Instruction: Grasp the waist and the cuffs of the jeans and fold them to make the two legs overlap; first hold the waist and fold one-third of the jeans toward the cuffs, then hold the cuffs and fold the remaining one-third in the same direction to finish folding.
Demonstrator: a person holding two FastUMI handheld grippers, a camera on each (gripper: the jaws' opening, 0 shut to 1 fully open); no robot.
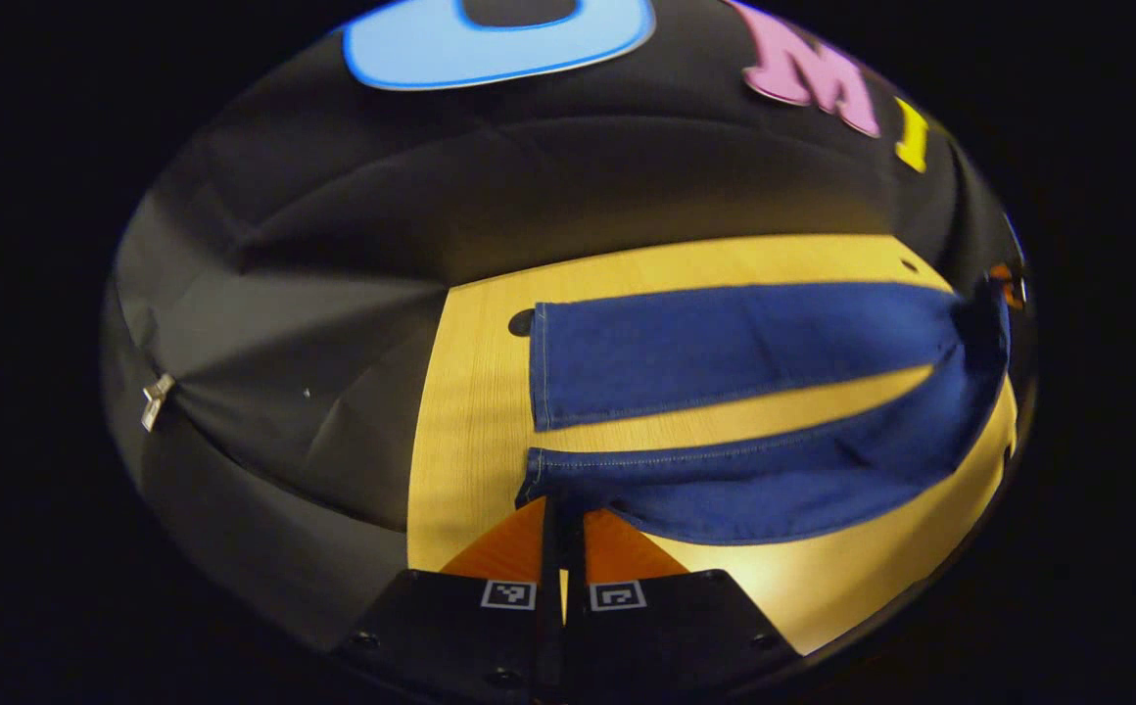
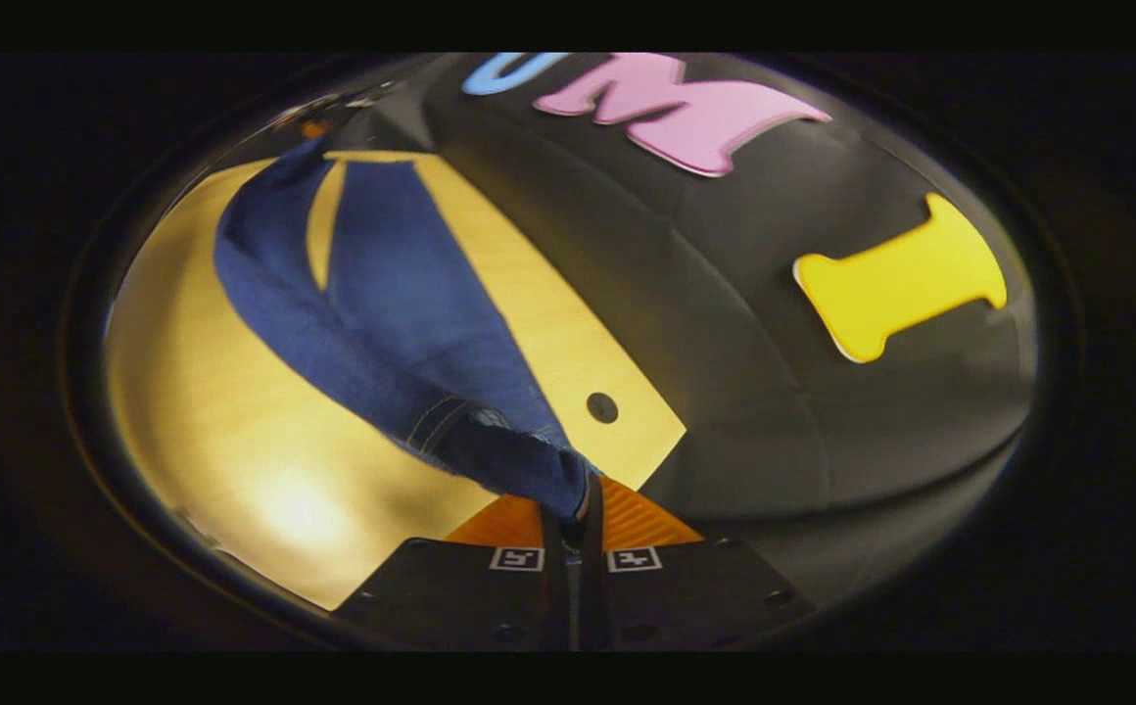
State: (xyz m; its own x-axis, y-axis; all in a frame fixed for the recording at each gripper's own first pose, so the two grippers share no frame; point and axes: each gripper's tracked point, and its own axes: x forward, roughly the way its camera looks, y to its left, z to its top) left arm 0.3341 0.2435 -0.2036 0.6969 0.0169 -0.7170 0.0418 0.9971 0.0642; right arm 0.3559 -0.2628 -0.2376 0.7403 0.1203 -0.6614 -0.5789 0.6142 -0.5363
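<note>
Blue denim jeans [image 1: 725, 392] lie spread on the pale wooden table [image 1: 470, 392], legs still apart in a narrow V, so this is the opening step: bringing one leg over the other. In the left gripper view, the left gripper [image 1: 562, 509] has its orange fingers together on the cuff of the nearer leg, the hem lifting slightly off the table. Over in the right gripper view, the right gripper [image 2: 580, 514] is clamped on a bunched corner of the waist, the belt seam just beyond its tips. Next, I reckon, both ends must rise together and swing across onto the far leg, kept level so the seams line up. Hard to read: how much cloth sits between each pair of fingers, and the waist, squashed at the left view's edge.
</note>
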